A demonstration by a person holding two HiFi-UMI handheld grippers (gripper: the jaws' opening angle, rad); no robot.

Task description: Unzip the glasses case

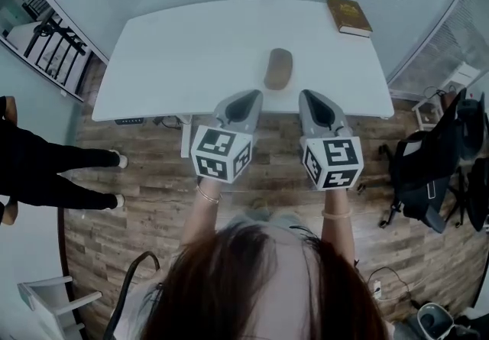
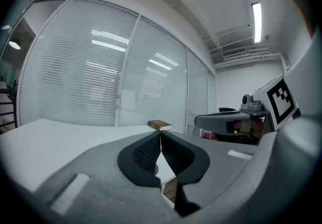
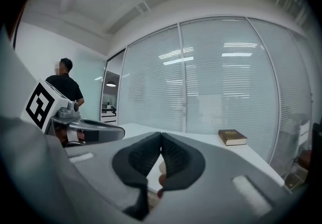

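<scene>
1. While both tools hang just short of the table's near edge, nothing is held: the grey, black-padded left gripper [image 2: 160, 137] and its matching right gripper [image 3: 161, 136] each have their jaws pressed together, empty.
2. Brown oval zip-up glasses case [image 1: 278, 69] lies untouched on the white rectangular table [image 1: 176, 56], mid-table towards the near edge, just beyond both grippers.
3. Risk: going in with the jaws closed would shove the case away (smooth top, probably slides).
4. Risk: the zipper pull is too small to make out, so a pinch may miss or slip.
5. Risk: pulling without the other gripper pinning the case drags it, possibly off the near edge.
6. Brown hardcover book [image 1: 349, 16] sits far right, well apart, so it's no hazard.
</scene>
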